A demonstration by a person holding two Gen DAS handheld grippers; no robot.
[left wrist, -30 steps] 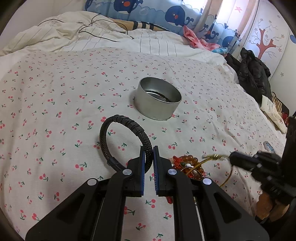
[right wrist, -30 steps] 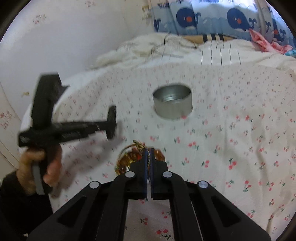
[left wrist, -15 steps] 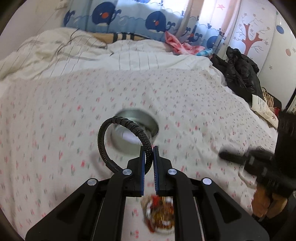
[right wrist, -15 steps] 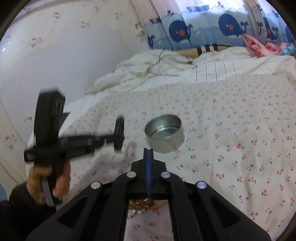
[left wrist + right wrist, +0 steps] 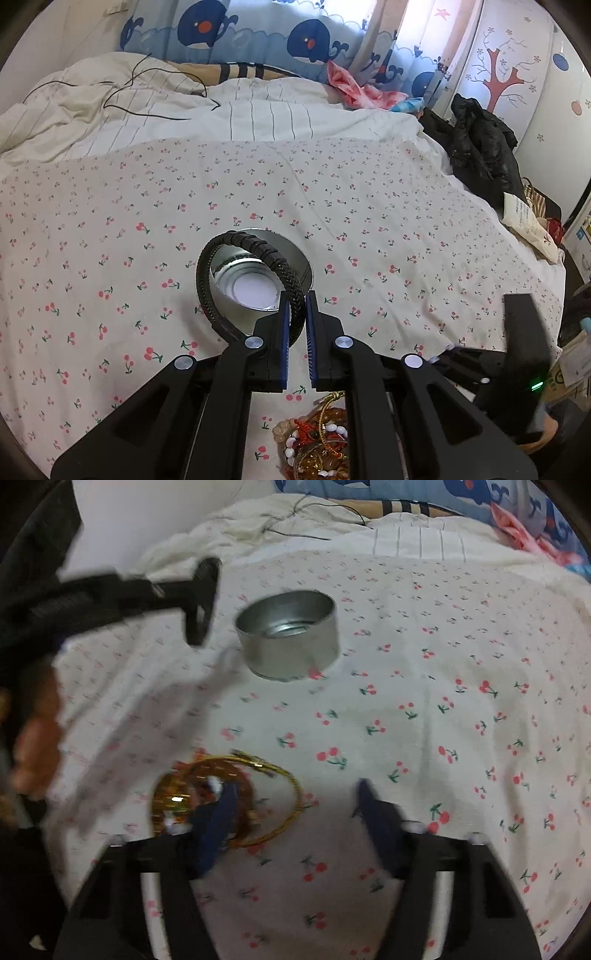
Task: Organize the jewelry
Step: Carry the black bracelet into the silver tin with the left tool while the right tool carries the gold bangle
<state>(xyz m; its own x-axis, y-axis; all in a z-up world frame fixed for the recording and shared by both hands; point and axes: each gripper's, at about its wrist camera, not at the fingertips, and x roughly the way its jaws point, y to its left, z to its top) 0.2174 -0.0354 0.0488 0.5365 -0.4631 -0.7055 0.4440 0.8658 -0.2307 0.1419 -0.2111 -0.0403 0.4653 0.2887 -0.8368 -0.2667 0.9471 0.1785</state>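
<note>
My left gripper (image 5: 296, 325) is shut on a black braided bracelet (image 5: 236, 245) and holds it above the round metal tin (image 5: 258, 284) on the cherry-print bed sheet. The tin also shows in the right wrist view (image 5: 288, 631), with the left gripper (image 5: 199, 602) just left of it. My right gripper (image 5: 295, 812) is open and low over the sheet. A gold bangle (image 5: 273, 797) and amber and red bead bracelets (image 5: 177, 794) lie at its left finger. The beads also lie under the left gripper (image 5: 317, 446).
A crumpled striped duvet (image 5: 147, 107) with a black cable lies at the head of the bed. Black clothing (image 5: 480, 147) hangs off the right edge. Whale-print curtains are behind. The sheet (image 5: 443, 701) stretches right of the tin.
My left gripper has lifted the black bracelet from the sheet and carried it over the tin. My right gripper has opened and the gold bangle now lies on the sheet.
</note>
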